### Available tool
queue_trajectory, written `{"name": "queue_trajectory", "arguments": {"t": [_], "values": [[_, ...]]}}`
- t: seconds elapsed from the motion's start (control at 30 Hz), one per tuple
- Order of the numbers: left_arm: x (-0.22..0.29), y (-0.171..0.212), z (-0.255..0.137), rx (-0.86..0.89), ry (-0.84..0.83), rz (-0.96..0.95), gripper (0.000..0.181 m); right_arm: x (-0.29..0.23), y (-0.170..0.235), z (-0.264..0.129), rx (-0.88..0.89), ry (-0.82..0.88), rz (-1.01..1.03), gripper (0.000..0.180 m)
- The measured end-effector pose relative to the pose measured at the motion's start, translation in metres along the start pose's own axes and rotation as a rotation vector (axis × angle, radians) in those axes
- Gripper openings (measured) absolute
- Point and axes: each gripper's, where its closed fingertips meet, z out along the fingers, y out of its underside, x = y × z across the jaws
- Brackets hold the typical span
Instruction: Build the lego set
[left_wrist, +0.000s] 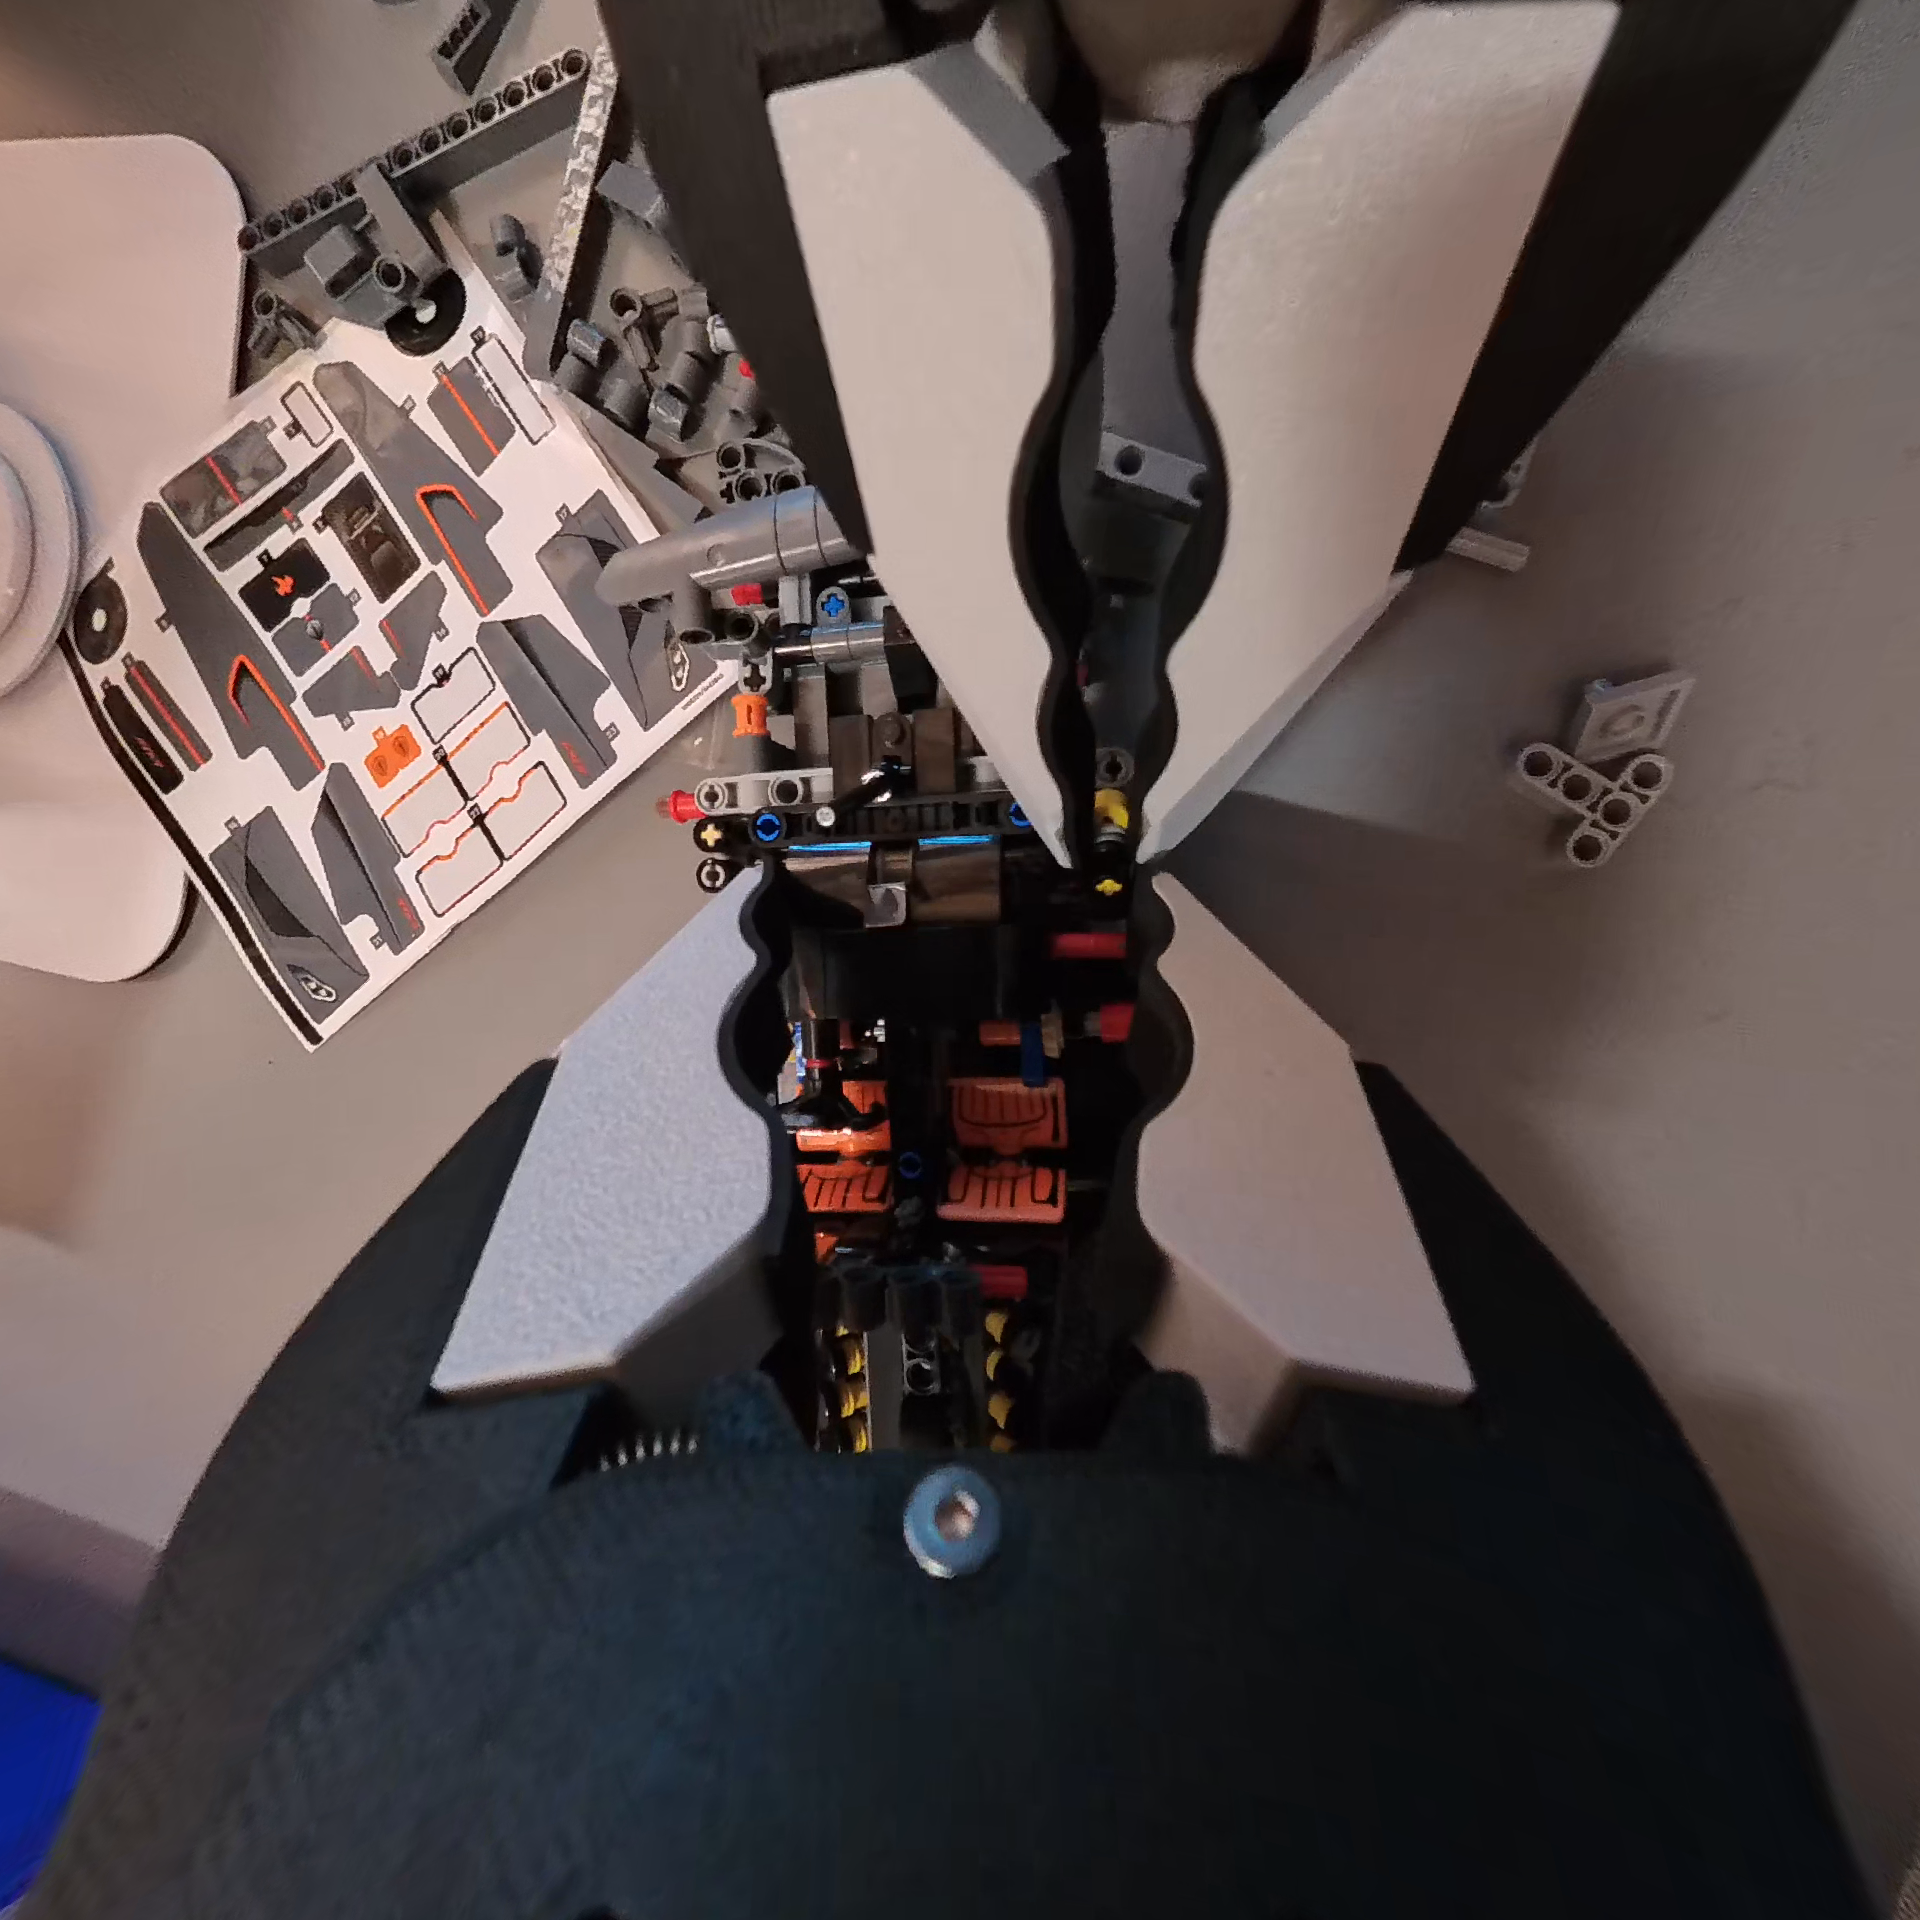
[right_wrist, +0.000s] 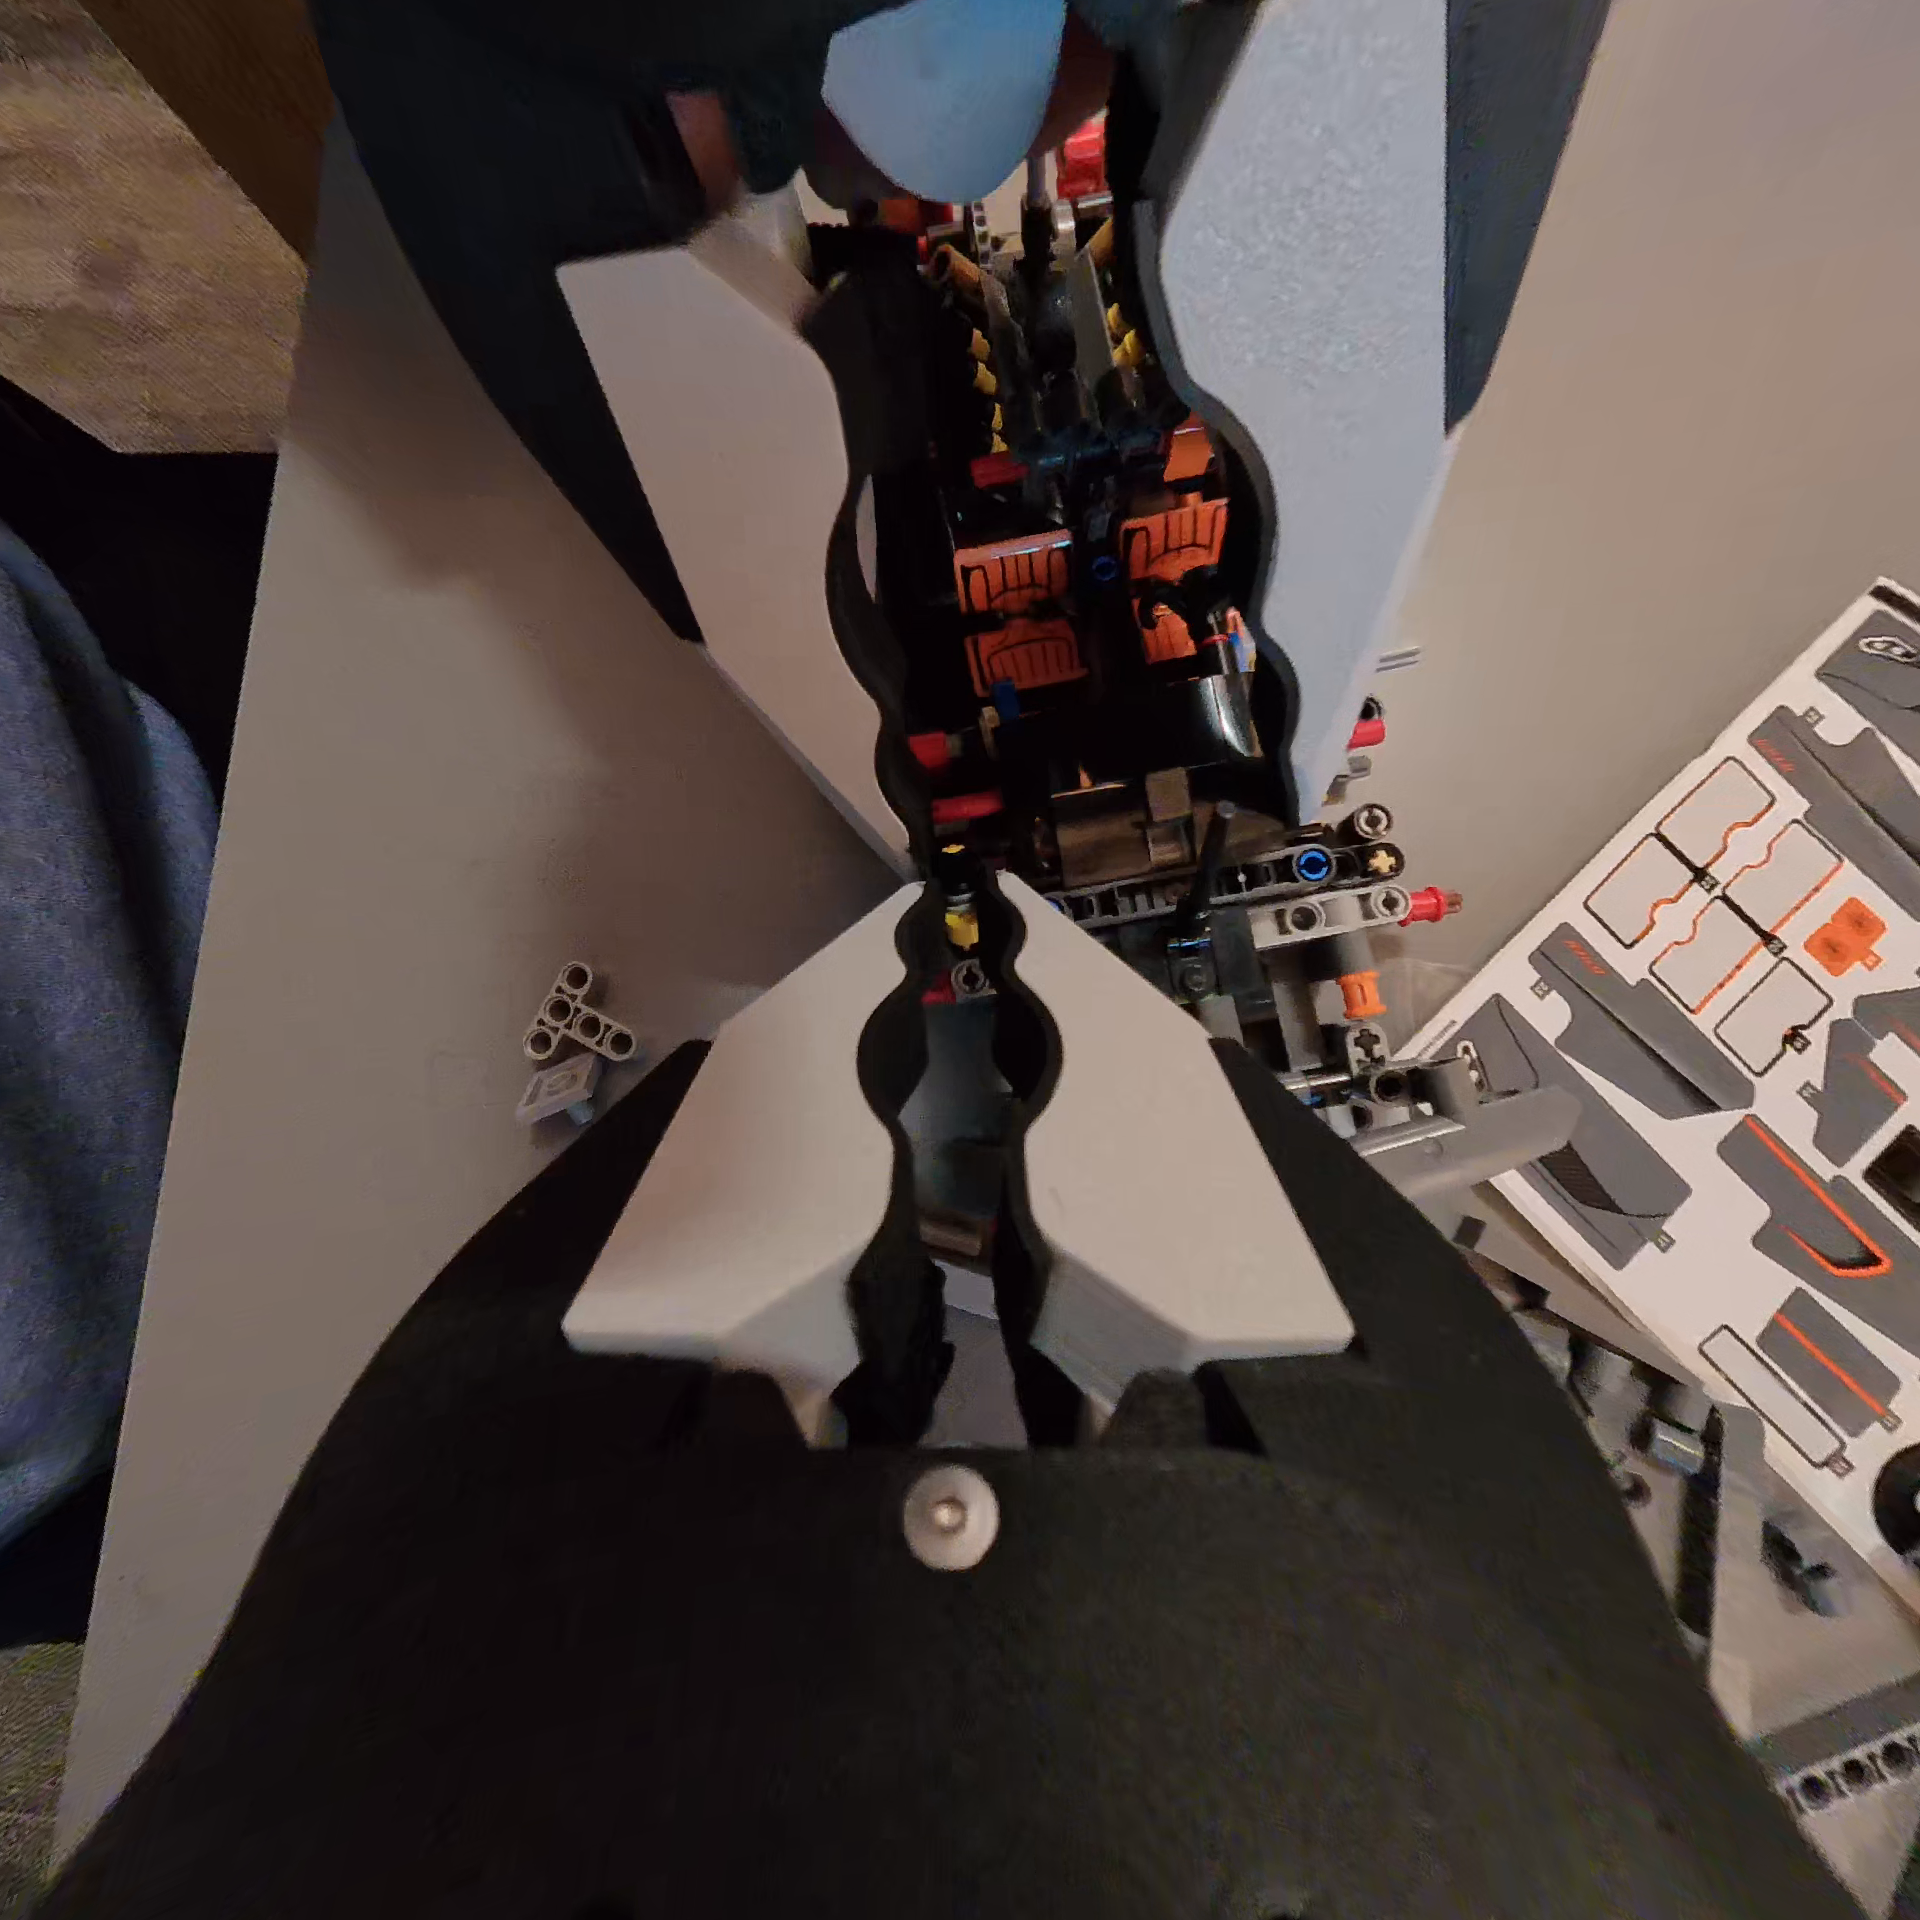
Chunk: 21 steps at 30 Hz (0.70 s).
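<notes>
A partly built lego car (left_wrist: 935, 1039), black with orange seats, lies on the grey table. My left gripper (left_wrist: 956, 894) is shut on the car's body, one finger on each side. It comes in from the top of the right wrist view (right_wrist: 1101, 821), still around the car (right_wrist: 1081, 623). My right gripper (right_wrist: 961, 899) faces it, nearly closed, its tips pinching a small yellow pin (right_wrist: 962, 928) at the car's side. In the left wrist view the right gripper (left_wrist: 1107, 857) comes from the top onto the same pin (left_wrist: 1110, 805). The car's front end is partly hidden under its fingers.
A sticker sheet (left_wrist: 353, 675) (right_wrist: 1714, 987) lies beside the car. Loose dark grey parts (left_wrist: 644, 353) are piled beyond it. A light grey T-shaped piece (left_wrist: 1600, 800) (right_wrist: 577, 1023) sits on the other side. A white board (left_wrist: 104, 520) lies at the left. The table edge (right_wrist: 239, 727) is near. Both grippers' tips are close together, under 4 cm apart. The light grey T-shaped piece (right_wrist: 577, 1023) lies around 8 centimetres away from my left fingertips. It is also in sight in the left wrist view (left_wrist: 1590, 787).
</notes>
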Motion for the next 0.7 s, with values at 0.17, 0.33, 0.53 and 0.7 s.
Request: {"name": "queue_trajectory", "arguments": {"t": [0.17,0.33,0.53,0.7], "values": [[-0.0002,0.0,-0.0004,-0.002,0.001,-0.005,0.064,0.0,-0.0004,0.0,0.018,-0.036,0.03,0.003],[-0.0005,-0.0003,-0.0007,0.007,0.007,-0.009,0.063,0.0004,-0.0009,-0.0005,-0.058,0.016,0.012,0.002],[-0.0012,0.0001,-0.0005,-0.001,0.003,-0.015,0.063,0.0011,-0.0005,-0.0003,-0.043,-0.009,0.023,0.003],[-0.002,-0.0002,-0.0007,0.006,0.007,-0.026,0.063,0.002,-0.0012,-0.001,0.044,-0.045,0.095,0.003]]}}
